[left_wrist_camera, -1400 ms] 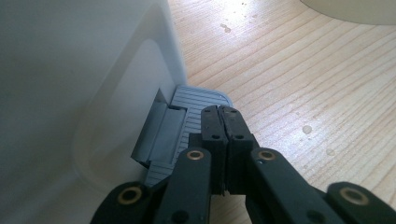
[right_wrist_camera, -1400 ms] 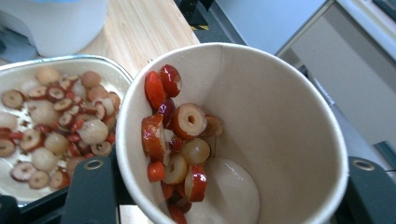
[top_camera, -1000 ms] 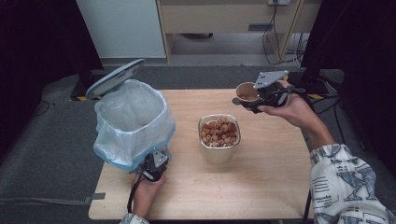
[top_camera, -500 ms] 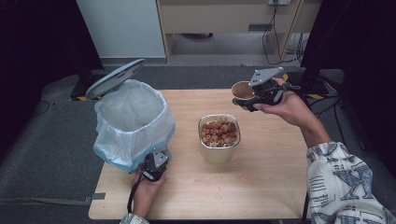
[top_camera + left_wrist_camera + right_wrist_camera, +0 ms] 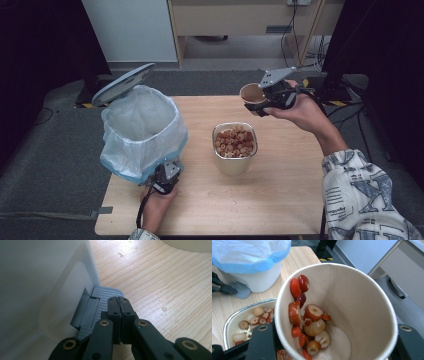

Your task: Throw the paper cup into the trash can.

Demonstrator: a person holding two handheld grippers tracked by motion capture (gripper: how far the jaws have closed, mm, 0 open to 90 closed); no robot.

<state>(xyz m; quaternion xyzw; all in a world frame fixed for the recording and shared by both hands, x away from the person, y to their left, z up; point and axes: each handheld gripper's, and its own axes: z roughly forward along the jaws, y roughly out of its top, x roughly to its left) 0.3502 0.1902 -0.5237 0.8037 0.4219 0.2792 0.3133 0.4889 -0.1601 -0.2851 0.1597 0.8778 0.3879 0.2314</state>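
Note:
A white pedal bin [image 5: 142,130] lined with a blue-edged plastic bag stands at the table's left, its grey lid [image 5: 122,82] raised. My left gripper [image 5: 162,182] is shut, and its tips [image 5: 118,300] rest on the bin's grey pedal [image 5: 105,295]. My right gripper [image 5: 260,100] is shut on a brown paper cup [image 5: 251,93], held tilted in the air over the table's far right. The cup [image 5: 362,302] holds red and pale fruit pieces [image 5: 309,315]. Below and nearer stands a metal bowl [image 5: 216,135] full of similar pieces.
The wooden table [image 5: 280,200] has bare room at its front and right. Behind it are a cabinet and cables on the floor. The right gripper view takes in the bowl's rim [image 5: 230,320], the bin [image 5: 259,277] and the left gripper [image 5: 222,287] at the pedal.
My right hand has carried the cup a little to the left and slightly upward. The left gripper, the bin and the bowl have stayed as they were.

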